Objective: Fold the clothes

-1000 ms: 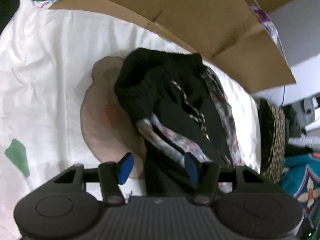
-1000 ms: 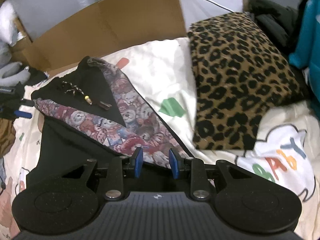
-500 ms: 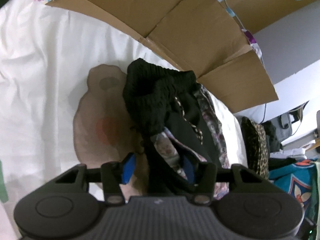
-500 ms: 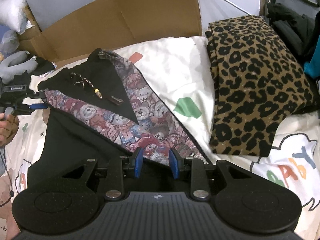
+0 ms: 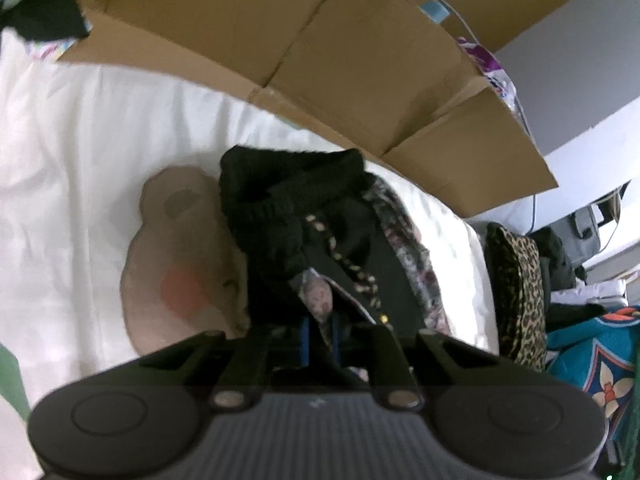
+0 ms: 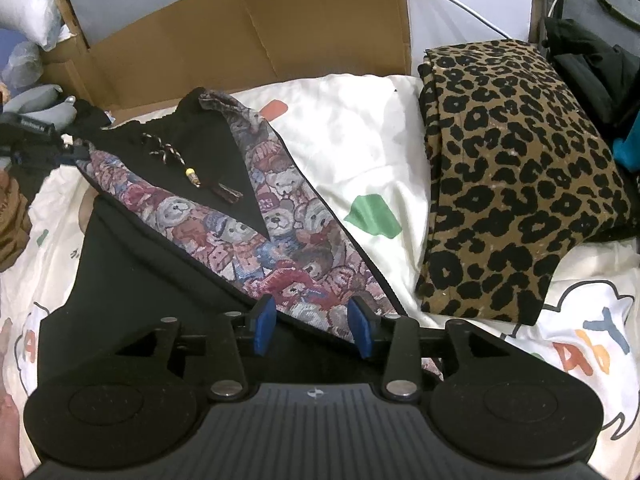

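Note:
A black garment [image 6: 224, 236] with teddy-bear print panels and a braided drawstring lies spread on the white printed bed sheet [image 6: 360, 152]. In the left wrist view its ribbed black waistband is bunched up [image 5: 280, 208]. My left gripper [image 5: 320, 336] is closing, and its blue pads pinch a fold of the patterned cloth. It also shows at the far left of the right wrist view, at the waistband corner [image 6: 72, 151]. My right gripper [image 6: 312, 324] is opening over the garment's near hem. Bear-print cloth lies between its blue pads, and they do not press on it.
A folded leopard-print cloth [image 6: 508, 168] lies on the bed to the right of the garment. Flattened cardboard [image 6: 248, 36] stands along the far side. A teal patterned fabric [image 5: 592, 360] and dark clutter lie beyond the leopard cloth. A hand shows at the left edge.
My left gripper's jaws have come together on the garment's patterned edge and the view has tipped upward. My right gripper's pads have spread wider over the hem.

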Demonstrator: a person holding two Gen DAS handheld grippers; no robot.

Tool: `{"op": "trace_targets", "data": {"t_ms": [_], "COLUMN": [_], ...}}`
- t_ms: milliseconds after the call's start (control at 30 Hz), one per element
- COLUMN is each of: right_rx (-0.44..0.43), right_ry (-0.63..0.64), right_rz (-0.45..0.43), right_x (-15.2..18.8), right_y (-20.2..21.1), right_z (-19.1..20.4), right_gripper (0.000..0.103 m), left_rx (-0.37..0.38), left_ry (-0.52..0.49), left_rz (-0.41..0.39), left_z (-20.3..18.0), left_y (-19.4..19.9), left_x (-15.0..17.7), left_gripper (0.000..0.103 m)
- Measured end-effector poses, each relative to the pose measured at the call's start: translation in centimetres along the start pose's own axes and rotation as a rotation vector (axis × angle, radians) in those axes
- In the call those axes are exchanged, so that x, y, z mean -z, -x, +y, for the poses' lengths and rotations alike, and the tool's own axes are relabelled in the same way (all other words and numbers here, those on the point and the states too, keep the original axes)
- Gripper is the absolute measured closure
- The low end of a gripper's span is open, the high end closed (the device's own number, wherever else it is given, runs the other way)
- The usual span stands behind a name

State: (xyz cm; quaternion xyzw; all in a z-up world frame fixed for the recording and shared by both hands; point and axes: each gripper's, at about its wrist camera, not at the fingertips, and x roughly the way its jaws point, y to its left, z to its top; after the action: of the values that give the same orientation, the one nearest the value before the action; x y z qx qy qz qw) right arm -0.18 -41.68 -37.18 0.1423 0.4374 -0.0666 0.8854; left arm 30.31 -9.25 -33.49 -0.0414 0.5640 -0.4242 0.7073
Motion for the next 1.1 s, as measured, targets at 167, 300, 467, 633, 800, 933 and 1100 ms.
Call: {"op": "trace_targets", "data": {"t_ms": [167, 300, 467, 633, 800, 933, 1100], "right_rx": [-0.004, -0.012, -0.002, -0.012, 0.003, 0.015, 0.025], "right_ry": [0.018, 0.013, -0.009, -0.026, -0.018, -0.036, -0.046], "right_rz": [-0.013, -0.018, -0.020, -0.034, -0.037, -0.046, -0.034], "right_x": [0.3, 0.6, 1.0, 0.8, 0.7, 0.6, 0.7], "right_y": [0.0, 0.0, -0.1, -0.1, -0.2, 0.1, -0.2], "right_z": [0.0, -0.5, -1.5, -2.2, -2.6, -3.3, -4.1], "right_gripper": [0.056, 0.055, 0.055, 0.055, 0.055, 0.055, 0.056], "left_rx": [-0.023, -0.049, -0.081, -0.114, -0.147, -0.167, -0.182], "left_ry": [-0.013, -0.012, -0.016, -0.009, -0.016, -0.011, -0.018], "left_rz": [0.014, 0.016, 0.015, 0.022, 0.037, 0.047, 0.047], "left_z": [-2.4, -4.0, -5.8, -6.6, -7.2, -7.6, -8.4], "left_y": [-0.6, -2.0, -4.3, -7.0, -10.1, -12.3, -14.1], "left_x": [-2.7, -4.7, -6.9, -8.6, -9.3, -9.7, -10.3], "left_gripper": [0.094, 0.094, 0.095, 0.095, 0.097, 0.098, 0.099]}}
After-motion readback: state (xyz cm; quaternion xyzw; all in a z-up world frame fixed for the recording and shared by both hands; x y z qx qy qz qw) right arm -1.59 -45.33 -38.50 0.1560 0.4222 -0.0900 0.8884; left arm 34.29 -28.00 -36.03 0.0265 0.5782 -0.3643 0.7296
